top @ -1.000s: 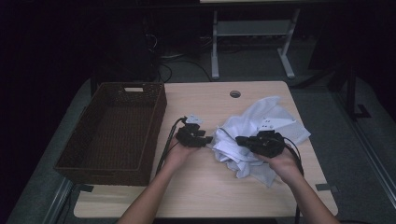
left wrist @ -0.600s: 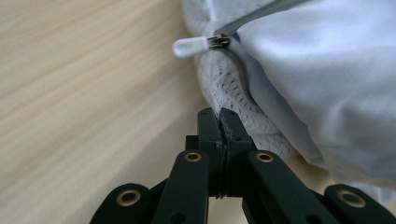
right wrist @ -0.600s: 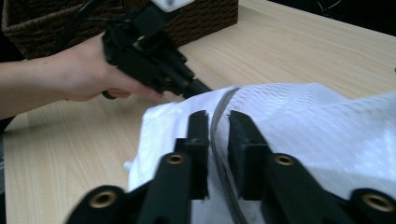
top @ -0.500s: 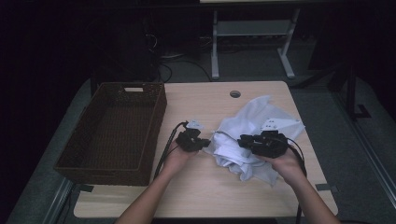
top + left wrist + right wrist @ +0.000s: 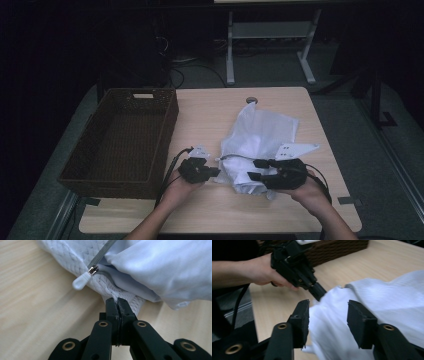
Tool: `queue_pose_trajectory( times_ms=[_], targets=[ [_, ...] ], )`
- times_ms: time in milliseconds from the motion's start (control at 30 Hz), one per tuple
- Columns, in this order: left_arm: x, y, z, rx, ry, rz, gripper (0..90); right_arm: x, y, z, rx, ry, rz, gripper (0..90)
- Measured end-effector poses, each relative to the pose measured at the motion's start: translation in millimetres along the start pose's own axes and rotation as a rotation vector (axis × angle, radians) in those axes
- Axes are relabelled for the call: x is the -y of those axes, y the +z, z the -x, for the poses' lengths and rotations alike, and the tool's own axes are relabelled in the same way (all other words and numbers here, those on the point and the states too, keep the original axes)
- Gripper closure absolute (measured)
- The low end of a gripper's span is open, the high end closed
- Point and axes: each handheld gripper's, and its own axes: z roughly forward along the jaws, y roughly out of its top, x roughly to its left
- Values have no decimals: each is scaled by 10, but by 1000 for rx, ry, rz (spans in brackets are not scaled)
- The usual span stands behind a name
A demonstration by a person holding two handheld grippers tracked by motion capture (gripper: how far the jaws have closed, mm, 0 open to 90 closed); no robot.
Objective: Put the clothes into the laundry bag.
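Note:
A white garment (image 5: 260,142) with a mesh lining lies crumpled on the wooden table (image 5: 200,115). My left gripper (image 5: 217,172) is at its near-left edge. In the left gripper view the jaws are shut on the mesh hem (image 5: 125,293), just below a white zipper pull (image 5: 81,283). My right gripper (image 5: 253,170) rests on the garment's near end, pointing left. Its jaws have just been opening and now stand apart (image 5: 328,315), with white cloth (image 5: 387,300) lying between and beneath them, unpressed. The right gripper view also catches the left gripper (image 5: 318,292) biting the cloth edge.
A dark wicker basket (image 5: 122,140) with nothing inside stands at the table's left side, close to the left hand. A round cable hole (image 5: 252,100) sits at the table's far middle. A desk frame (image 5: 270,35) stands on the floor beyond.
Both grippers have come toward the near edge and the garment has stretched out with them. The left jaws have shut on the hem. The right jaws have opened.

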Motion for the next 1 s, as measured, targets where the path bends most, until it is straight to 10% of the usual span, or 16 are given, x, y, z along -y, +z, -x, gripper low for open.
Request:
queue_pose_trajectory(
  times_ms=[433, 1000],
  targets=[
    [95, -24, 139, 35, 20, 3, 893, 235, 518, -181, 140, -141, -193, 334],
    [118, 2, 134, 30, 36, -7, 893, 462, 727, -110, 174, -185, -279, 733]
  ],
)
